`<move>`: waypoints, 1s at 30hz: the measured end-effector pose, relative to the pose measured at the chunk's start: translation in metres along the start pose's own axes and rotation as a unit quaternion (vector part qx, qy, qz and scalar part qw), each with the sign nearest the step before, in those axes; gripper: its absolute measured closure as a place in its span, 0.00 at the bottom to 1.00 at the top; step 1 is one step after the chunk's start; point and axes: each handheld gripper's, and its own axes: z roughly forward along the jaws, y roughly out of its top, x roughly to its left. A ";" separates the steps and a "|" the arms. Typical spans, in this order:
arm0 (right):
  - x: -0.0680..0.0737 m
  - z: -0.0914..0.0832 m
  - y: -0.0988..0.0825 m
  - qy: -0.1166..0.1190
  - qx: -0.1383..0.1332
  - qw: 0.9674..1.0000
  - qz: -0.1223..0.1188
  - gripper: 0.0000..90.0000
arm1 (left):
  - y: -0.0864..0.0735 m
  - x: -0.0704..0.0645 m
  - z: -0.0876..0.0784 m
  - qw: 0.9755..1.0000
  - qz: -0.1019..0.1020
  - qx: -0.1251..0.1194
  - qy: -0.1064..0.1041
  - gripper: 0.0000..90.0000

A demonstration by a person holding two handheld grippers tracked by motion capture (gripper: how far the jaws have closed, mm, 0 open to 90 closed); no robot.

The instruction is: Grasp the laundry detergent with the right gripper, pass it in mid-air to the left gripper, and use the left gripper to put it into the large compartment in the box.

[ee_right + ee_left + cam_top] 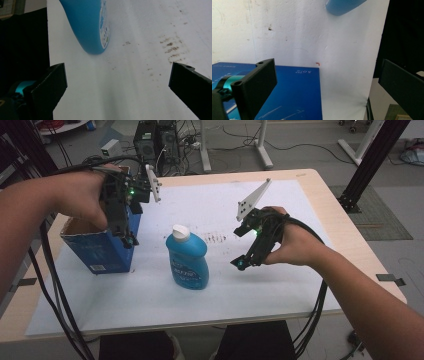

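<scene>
A: Blue plastic bottle with a white cap (187,259): position on the pale wooden tabletop (345,245)?

B: Upright on the white sheet (280,285) that covers most of the tabletop, near its middle, label facing the camera in the high view. It stands between the two grippers and touches neither.

A: Left gripper (129,240): state and location?

B: Released; in the left gripper view its two black jaws stand wide apart with nothing between them. In the high view it points downward at the right-hand side of an open blue cardboard box (100,247), which sits on the sheet well left of the bottle. The left gripper view looks down the box's blue printed face (294,97), with the white sheet beyond and the bottle's rounded base (342,6) at the top edge.

A: Right gripper (240,263)?

B: Also released; the right gripper view shows both jaws spread, bare sheet between them. In the high view it is held low to the right of the bottle, tilted down and towards it, a grey three-cornered plate (252,200) rising from its top. The bottle's lower body (87,25) appears ahead in the right gripper view, apart from the jaws.

A: Surface marks?

B: Brown specks (216,238) on the sheet just right of the bottle, also visible in the right gripper view (172,47).
</scene>
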 end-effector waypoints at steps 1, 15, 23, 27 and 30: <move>0.001 0.003 -0.001 0.003 -0.004 1.000 0.000 0.01 | 0.000 0.000 0.000 1.000 0.001 -0.001 -0.001 0.02; 0.013 0.032 -0.008 0.016 -0.072 0.997 0.010 0.01 | 0.000 0.002 0.002 1.000 0.001 0.000 0.001 0.02; 0.016 0.049 -0.011 0.037 -0.100 0.994 0.029 0.01 | 0.000 0.004 0.002 1.000 0.001 0.002 -0.001 0.02; 0.016 0.056 -0.012 0.048 -0.121 0.991 0.041 0.01 | 0.001 0.005 0.003 1.000 0.003 0.001 -0.002 0.02; 0.018 0.062 -0.012 0.051 -0.130 0.989 0.045 0.01 | 0.002 0.004 0.003 1.000 0.003 0.001 -0.001 0.02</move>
